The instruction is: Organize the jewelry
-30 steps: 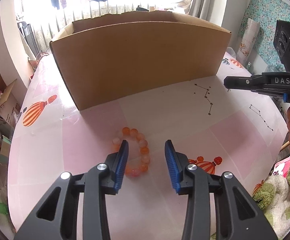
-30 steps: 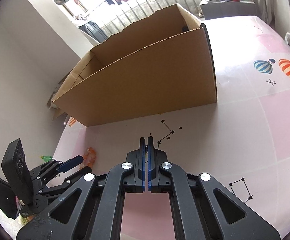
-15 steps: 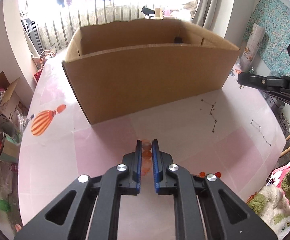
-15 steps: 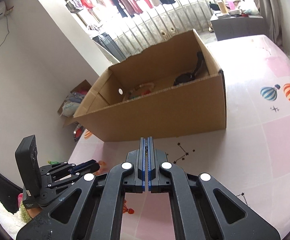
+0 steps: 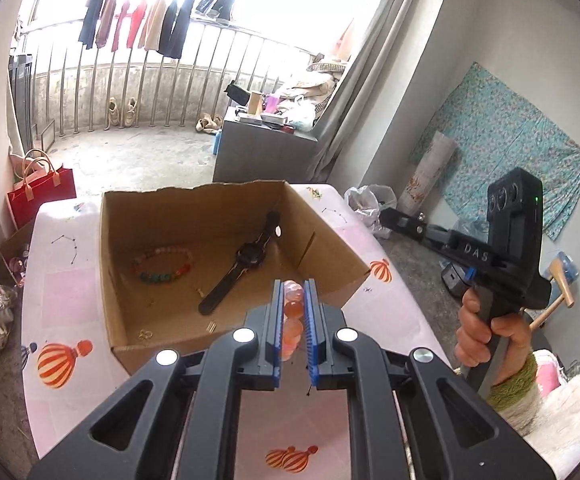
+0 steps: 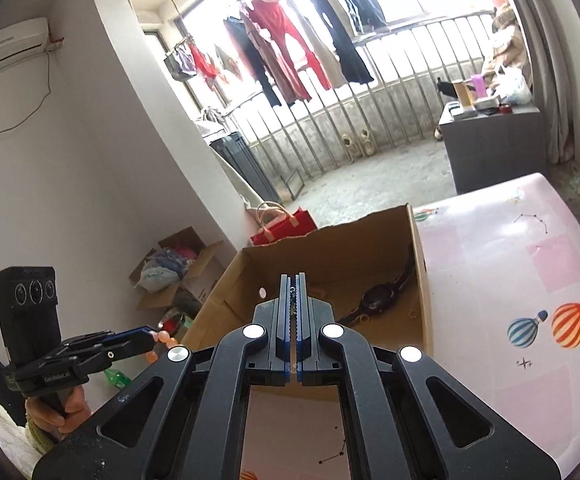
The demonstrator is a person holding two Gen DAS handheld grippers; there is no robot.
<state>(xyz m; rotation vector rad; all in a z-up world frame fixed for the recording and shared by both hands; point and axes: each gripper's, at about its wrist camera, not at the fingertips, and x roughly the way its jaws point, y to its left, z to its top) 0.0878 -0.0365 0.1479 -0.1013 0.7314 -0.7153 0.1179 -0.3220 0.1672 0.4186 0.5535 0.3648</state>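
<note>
My left gripper (image 5: 293,286) is shut on an orange-pink bead bracelet (image 5: 293,309), held in the air over the near wall of the open cardboard box (image 5: 225,196). The right wrist view shows that gripper (image 6: 151,336) at lower left with beads (image 6: 162,336) hanging at its tip. Inside the box lie a black watch (image 5: 249,258) and a multicoloured bead bracelet (image 5: 161,266). My right gripper (image 6: 294,278) is shut and points at the box (image 6: 330,236) and the watch (image 6: 378,298). A thin dark speck shows between its pads, too small to identify. It also shows at right (image 5: 386,214).
The box stands on a pink table cover (image 5: 61,292) printed with balloons and star lines. Small gold pieces (image 5: 144,334) lie on the box floor. A person's hand (image 5: 486,328) holds the right gripper's handle. A red bag (image 5: 41,196) and cartons stand on the floor at left.
The left gripper closed on the orange-pink bracelet on the table and lifted it up to the box. Both grippers rose, so the inside of the box now shows.
</note>
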